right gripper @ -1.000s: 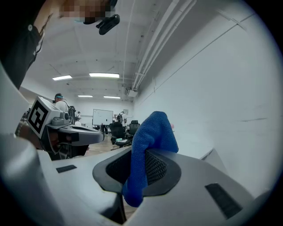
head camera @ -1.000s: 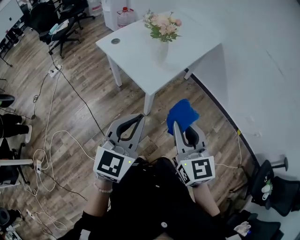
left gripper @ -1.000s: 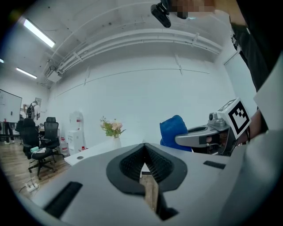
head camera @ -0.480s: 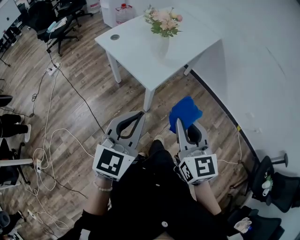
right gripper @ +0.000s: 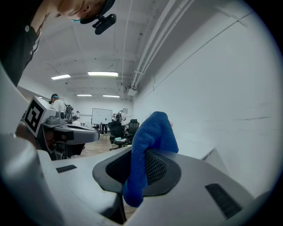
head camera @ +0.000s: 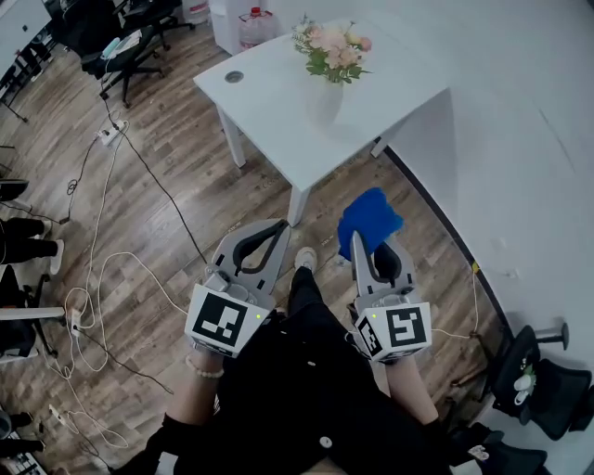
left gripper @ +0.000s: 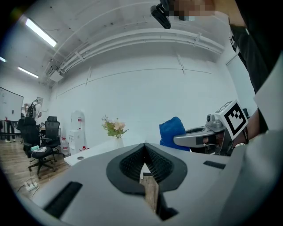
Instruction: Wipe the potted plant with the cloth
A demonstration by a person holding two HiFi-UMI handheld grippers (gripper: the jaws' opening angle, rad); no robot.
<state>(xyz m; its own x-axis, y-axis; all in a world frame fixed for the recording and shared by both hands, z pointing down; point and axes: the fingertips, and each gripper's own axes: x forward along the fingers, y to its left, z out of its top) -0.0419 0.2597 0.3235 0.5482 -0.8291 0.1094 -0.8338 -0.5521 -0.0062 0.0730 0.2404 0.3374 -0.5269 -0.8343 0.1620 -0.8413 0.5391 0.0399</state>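
The potted plant (head camera: 332,57), pink and cream flowers in a white vase, stands on a white table (head camera: 278,102) ahead of me; the left gripper view shows the potted plant (left gripper: 115,129) far off. A blue cloth (head camera: 368,222) is pinched in my right gripper (head camera: 356,243), bunched above the jaw tips. In the right gripper view the cloth (right gripper: 149,145) hangs down between the shut jaws. My left gripper (head camera: 277,229) is shut with nothing in it. Both grippers are held level over the floor, well short of the table.
A white wall (head camera: 520,139) runs along the right. Cables (head camera: 102,278) trail over the wooden floor at left. Office chairs (head camera: 102,37) stand at the far left, another black chair (head camera: 548,390) at the lower right. A water bottle (head camera: 253,26) stands behind the table.
Both grippers and my view have drifted a little toward the table. A shoe now shows between the grippers. The cloth stays gripped on the right.
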